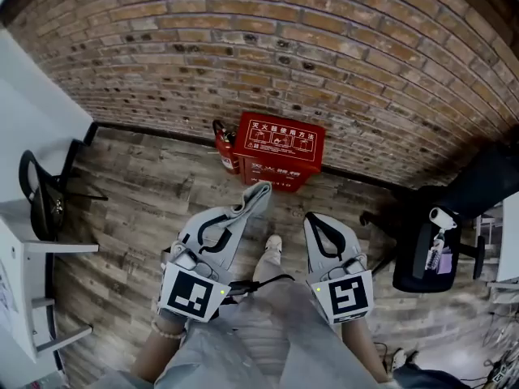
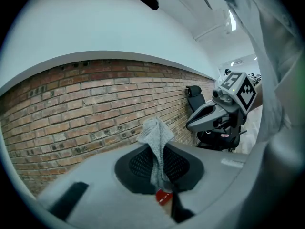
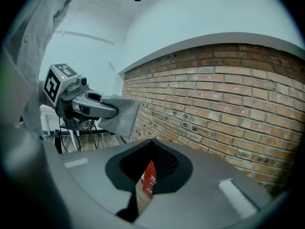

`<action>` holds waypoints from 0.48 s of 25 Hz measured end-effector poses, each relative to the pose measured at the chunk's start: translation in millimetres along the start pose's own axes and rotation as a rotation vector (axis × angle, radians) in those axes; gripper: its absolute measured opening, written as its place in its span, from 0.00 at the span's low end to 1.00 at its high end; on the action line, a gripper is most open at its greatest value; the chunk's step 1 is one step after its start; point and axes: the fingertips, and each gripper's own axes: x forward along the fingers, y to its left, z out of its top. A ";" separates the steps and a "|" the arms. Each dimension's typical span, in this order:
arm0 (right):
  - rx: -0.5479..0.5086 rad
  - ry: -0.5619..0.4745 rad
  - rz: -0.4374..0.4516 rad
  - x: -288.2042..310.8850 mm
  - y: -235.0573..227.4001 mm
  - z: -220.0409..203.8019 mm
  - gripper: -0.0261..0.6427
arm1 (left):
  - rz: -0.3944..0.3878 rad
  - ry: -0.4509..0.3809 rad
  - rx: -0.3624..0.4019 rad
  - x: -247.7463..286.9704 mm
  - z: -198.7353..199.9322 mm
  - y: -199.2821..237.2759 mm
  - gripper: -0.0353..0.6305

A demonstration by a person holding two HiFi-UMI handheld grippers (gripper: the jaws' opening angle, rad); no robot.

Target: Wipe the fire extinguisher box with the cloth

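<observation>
The red fire extinguisher box [image 1: 280,151] stands on the wood floor against the brick wall, white print on its lid. My left gripper [image 1: 247,203] is shut on a grey cloth [image 1: 259,193], whose free end hangs just short of the box's front. In the left gripper view the cloth [image 2: 155,140] stands up between the jaws, with a sliver of the box [image 2: 163,197] below it. My right gripper [image 1: 313,220] is beside it, shut and empty, also short of the box. Through its slit I see the box [image 3: 148,179], and to the left the left gripper [image 3: 88,104] with the cloth [image 3: 121,116].
A small red extinguisher [image 1: 224,146] leans at the box's left side. A black office chair [image 1: 430,245] stands at the right. A white desk [image 1: 24,250] and a black chair [image 1: 42,197] are at the left. The person's shoe [image 1: 273,246] is between the grippers.
</observation>
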 end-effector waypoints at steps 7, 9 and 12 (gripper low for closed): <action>-0.002 0.015 0.032 35.0 -62.7 -6.4 0.06 | 0.039 0.022 -0.016 56.8 6.2 21.8 0.07; -0.012 0.020 0.045 42.7 -74.6 -8.2 0.06 | 0.046 0.022 -0.011 69.0 9.0 27.9 0.07; -0.009 0.025 0.064 52.5 -88.0 -10.1 0.06 | 0.061 0.030 -0.034 84.6 10.3 35.0 0.07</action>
